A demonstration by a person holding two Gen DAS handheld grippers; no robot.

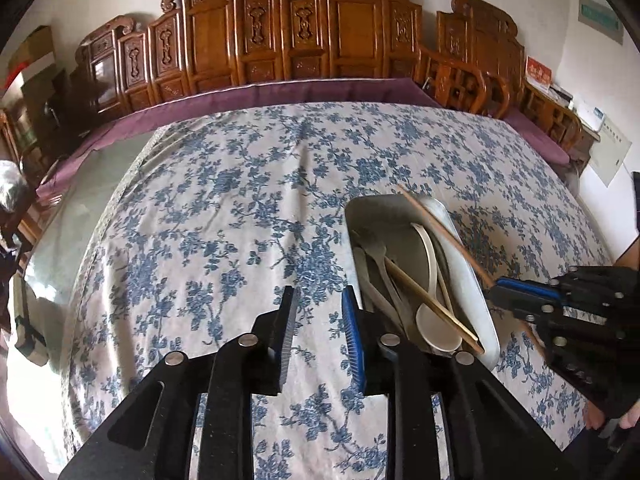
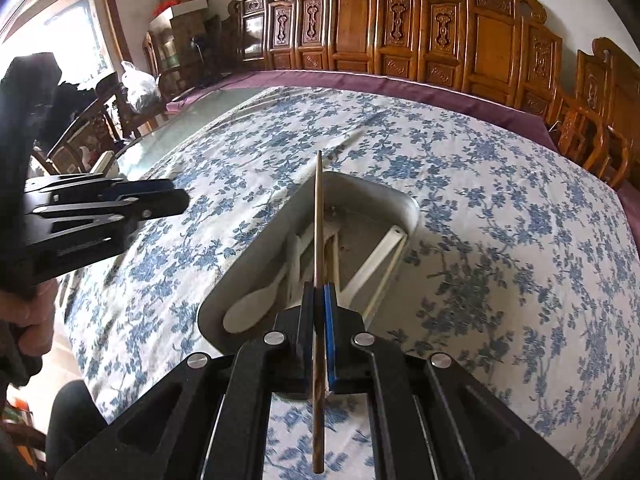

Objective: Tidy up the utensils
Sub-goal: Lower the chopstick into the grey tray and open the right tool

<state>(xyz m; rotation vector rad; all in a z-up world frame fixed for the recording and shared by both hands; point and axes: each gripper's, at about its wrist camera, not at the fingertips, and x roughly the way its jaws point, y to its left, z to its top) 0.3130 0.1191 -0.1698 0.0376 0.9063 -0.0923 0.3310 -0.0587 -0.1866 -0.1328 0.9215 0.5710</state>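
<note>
A grey metal tray [image 1: 472, 268] [image 2: 404, 204] lies on the blue-flowered tablecloth [image 1: 240, 220]. In it are a white spoon [image 1: 434, 332] [image 2: 248, 312], a wooden chopstick [image 1: 432, 300] and grey utensils [image 1: 380, 272]. My right gripper [image 2: 319, 292] [image 1: 494, 290] is shut on a brown chopstick [image 2: 318, 216] [image 1: 440, 228], which points out over the tray. My left gripper [image 1: 319, 292] [image 2: 176, 200] stands open just left of the tray, above bare cloth, with nothing between its fingers.
Carved wooden chairs [image 1: 304, 40] line the far side of the table behind a purple cloth edge [image 1: 280, 96]. Bare glass tabletop [image 1: 88, 200] shows at the left. Boxes [image 2: 184, 4] and a plastic bag [image 2: 138, 84] stand in the far left corner.
</note>
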